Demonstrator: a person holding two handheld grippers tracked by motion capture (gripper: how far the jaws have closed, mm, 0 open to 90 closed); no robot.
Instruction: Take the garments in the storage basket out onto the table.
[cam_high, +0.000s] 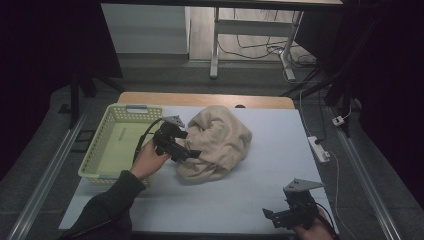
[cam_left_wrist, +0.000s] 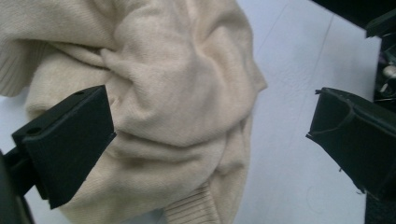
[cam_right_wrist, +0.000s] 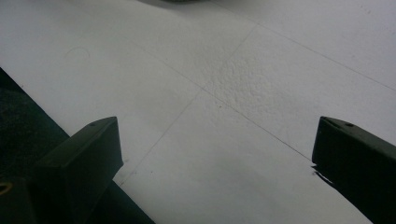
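1. Both grippers stand with their jaws spread wide and nothing pinched between them.
2. Left gripper (cam_high: 192, 150) sits at the left edge of the sweater (cam_high: 218, 144). In its own view one flat black jaw overlaps the cloth, though whether it touches I cannot tell, and the other hangs over bare table.
3. Right gripper (cam_high: 272, 216) is at the near right corner of the table, well apart from the sweater, over the table cover (cam_right_wrist: 243, 93). The person's right hand (cam_high: 314, 231) grips it from below.
4. That sweater is a cream, soft, fuzzy knit, crumpled into a rounded heap with deep folds near the table's middle. A ribbed hem (cam_left_wrist: 194, 210) shows at its near edge.
5. White sheeting covers the table, faintly pebbled and crossed by thin crease lines.
6. A pale yellow plastic basket (cam_high: 95, 150), rectangular with lattice walls, stands at the left, just beside the left hand (cam_high: 147, 161).
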